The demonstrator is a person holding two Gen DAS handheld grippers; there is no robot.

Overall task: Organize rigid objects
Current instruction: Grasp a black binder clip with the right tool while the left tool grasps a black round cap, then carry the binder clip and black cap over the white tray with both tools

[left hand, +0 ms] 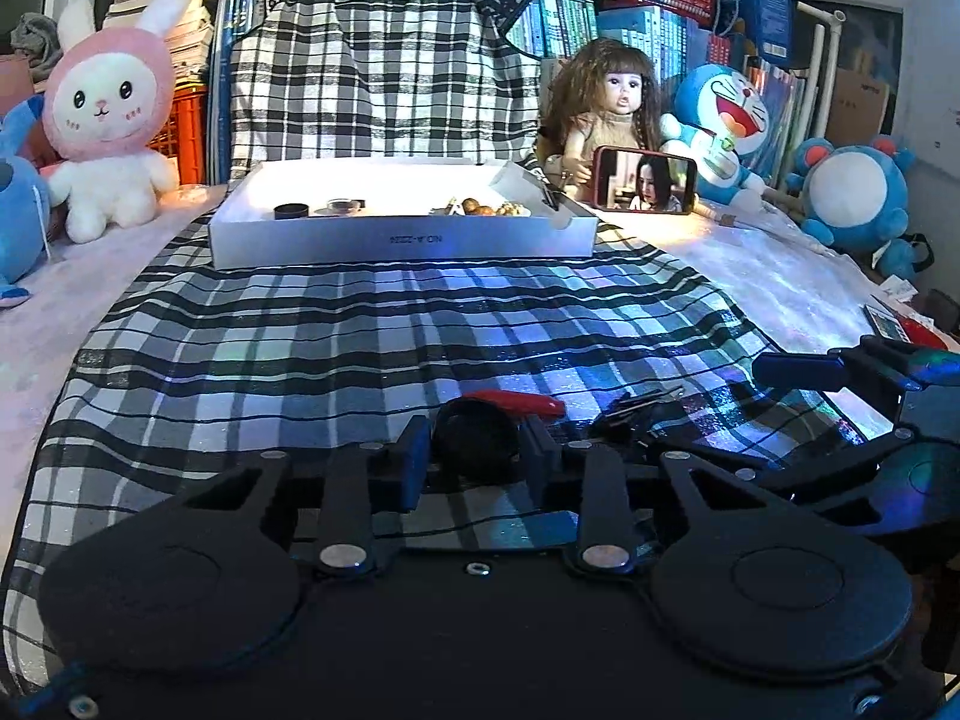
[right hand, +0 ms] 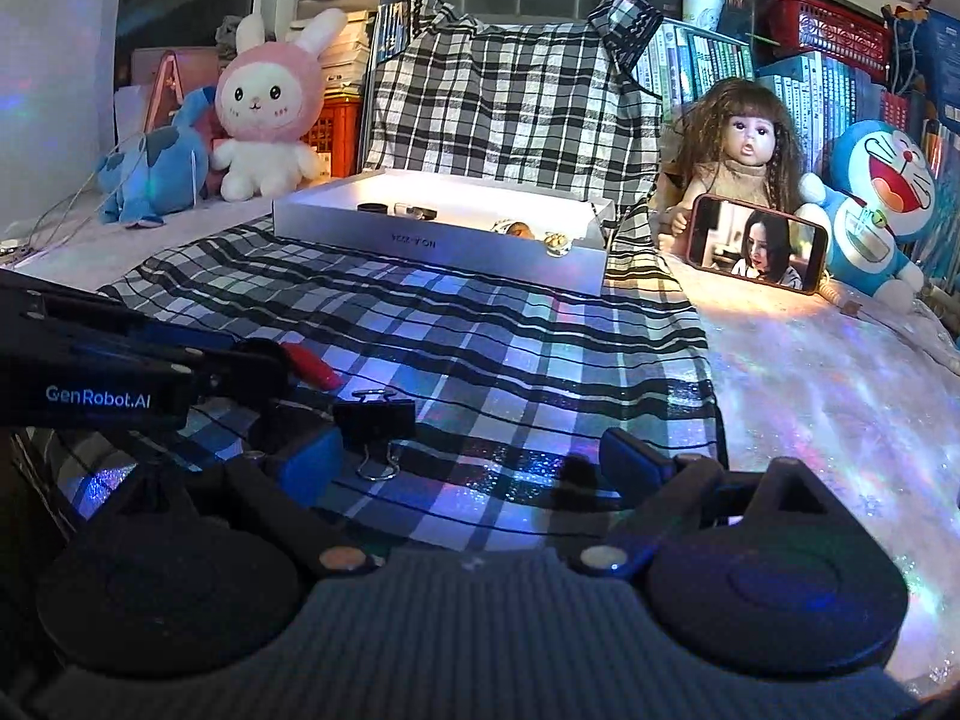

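My left gripper [left hand: 475, 450] is shut on a round black object [left hand: 477, 435] low over the checked cloth. A red object [left hand: 522, 402] lies just beyond it, and a black binder clip [left hand: 636, 414] to its right. My right gripper [right hand: 468, 462] is open and empty, its left fingertip [right hand: 309, 459] beside the binder clip [right hand: 375, 420]. The red object [right hand: 312, 366] shows near the left gripper [right hand: 258, 366] in the right wrist view. A white tray [left hand: 402, 240] at the back holds a black ring, a clear dish and small brown items; it also shows in the right wrist view [right hand: 444, 246].
A doll [left hand: 606, 114] and a phone playing video [left hand: 645, 180] stand right of the tray. Plush toys sit at both sides: a pink rabbit [left hand: 111, 114] on the left, blue ones [left hand: 726, 120] on the right. Books and crates line the back. The checked cloth [left hand: 360, 330] covers the middle.
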